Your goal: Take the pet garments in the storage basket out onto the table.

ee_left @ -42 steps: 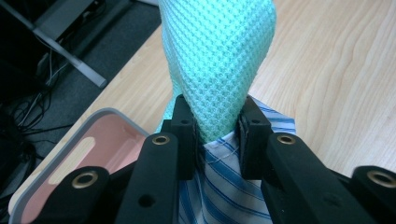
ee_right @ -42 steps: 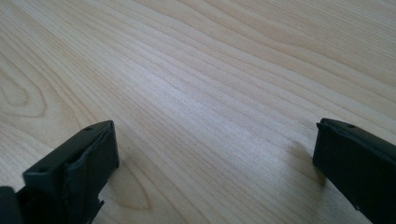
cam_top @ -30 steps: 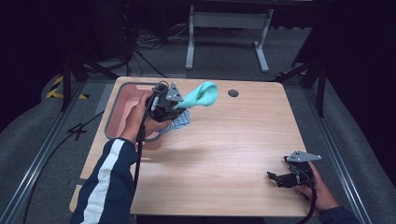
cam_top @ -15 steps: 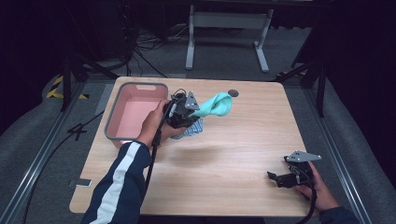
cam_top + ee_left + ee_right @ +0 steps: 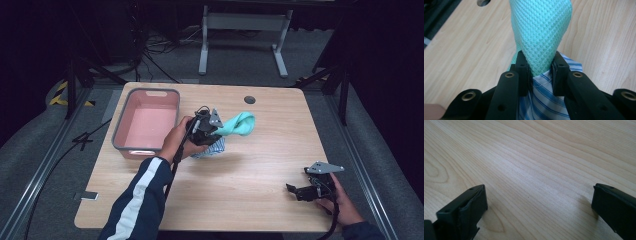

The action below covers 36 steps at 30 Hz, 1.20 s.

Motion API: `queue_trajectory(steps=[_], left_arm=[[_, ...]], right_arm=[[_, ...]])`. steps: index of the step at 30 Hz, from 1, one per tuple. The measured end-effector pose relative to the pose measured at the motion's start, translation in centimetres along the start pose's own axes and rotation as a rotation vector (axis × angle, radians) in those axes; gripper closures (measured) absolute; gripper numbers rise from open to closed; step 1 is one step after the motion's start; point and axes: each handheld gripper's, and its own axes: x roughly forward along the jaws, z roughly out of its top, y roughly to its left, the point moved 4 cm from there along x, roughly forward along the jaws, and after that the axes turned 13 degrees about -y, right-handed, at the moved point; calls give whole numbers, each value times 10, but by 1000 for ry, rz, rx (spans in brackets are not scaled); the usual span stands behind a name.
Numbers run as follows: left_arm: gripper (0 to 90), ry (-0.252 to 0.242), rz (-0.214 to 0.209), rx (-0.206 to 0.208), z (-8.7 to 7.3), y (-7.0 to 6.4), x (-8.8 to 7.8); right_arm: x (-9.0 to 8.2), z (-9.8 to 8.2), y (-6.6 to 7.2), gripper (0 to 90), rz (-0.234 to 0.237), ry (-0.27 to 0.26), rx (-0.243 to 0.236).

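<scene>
Pinching teal cloth (image 5: 540,35), left gripper (image 5: 539,67) fingers (image 5: 522,65) closed; right gripper (image 5: 537,202) fingers wide open over table (image 5: 536,157).

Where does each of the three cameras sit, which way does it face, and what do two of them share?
High view: above the person's side, facing forward and down on the table; both forearms, left claw, right claw.
Left gripper view: on the left claw, looking along jaws shut on the teal cloth.
Right gripper view: on the right claw, jaws apart over bare wood.
Shared: high and left gripper views both show the teal cloth and striped cloth.
</scene>
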Motion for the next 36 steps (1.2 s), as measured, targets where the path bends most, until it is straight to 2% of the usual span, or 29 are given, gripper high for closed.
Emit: queue_trajectory(steps=[3,6,15,26,31,35,36], left_arm=[[728,0,-12,-12,-4,-2,9],[726,24,-27,-21,-10,-5,19],[712,64,-30,-48,-26,-9,39],[687,96,-56,-49,-35,-18,55],[621,109,-51,-63,-37,-19,60],[586,110,-63,-82,-38,-20,61],[548,108,-59,-91,-38,-20,61]], right_arm=[[0,0,0,6,0,0,0],[0,0,0,6,0,0,0],[0,0,0,6,0,0,0],[0,0,0,6,0,0,0],[0,0,0,6,0,0,0],[0,0,0,6,0,0,0],[0,0,0,6,0,0,0]])
